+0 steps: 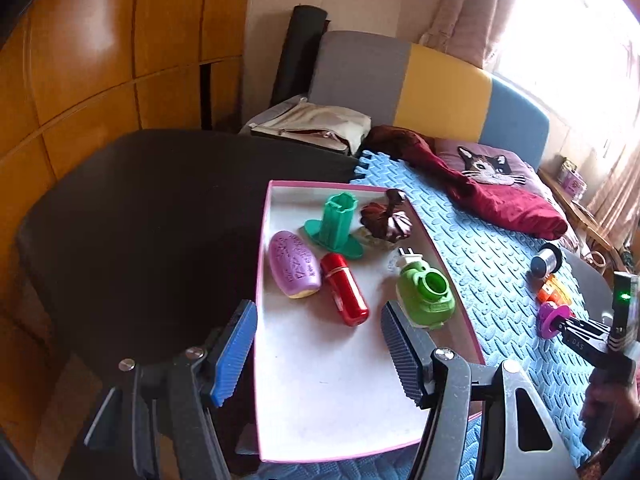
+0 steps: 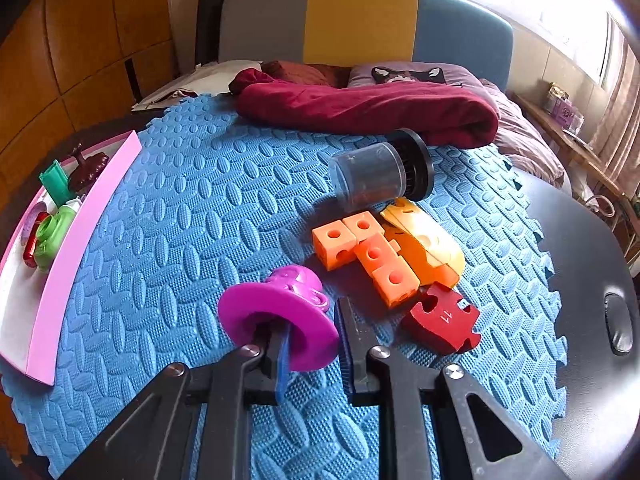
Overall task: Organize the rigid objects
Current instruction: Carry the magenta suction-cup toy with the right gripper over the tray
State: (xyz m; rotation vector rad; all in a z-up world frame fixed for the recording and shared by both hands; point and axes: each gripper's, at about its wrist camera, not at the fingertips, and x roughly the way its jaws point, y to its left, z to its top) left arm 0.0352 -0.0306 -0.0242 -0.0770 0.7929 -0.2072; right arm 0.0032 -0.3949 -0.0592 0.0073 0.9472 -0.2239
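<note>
Bedroom; blue foam mat [image 2: 180, 208] over a dark table. Right gripper [image 2: 310, 344] clenched on the rim of the purple flanged piece [image 2: 276, 308], on the mat, stem pointing to 1 o'clock. Pink-rimmed tray [image 2: 80, 236] lies at 10 o'clock from it, well apart. Left gripper [image 1: 320, 356] released, empty, over the tray's near end, so nearer the tray.

Warm wooden wardrobe panels [image 1: 100, 60] line the left wall; a bed with a grey, yellow and blue headboard [image 2: 360, 20] stands beneath a bright, curtained window [image 1: 560, 20].
</note>
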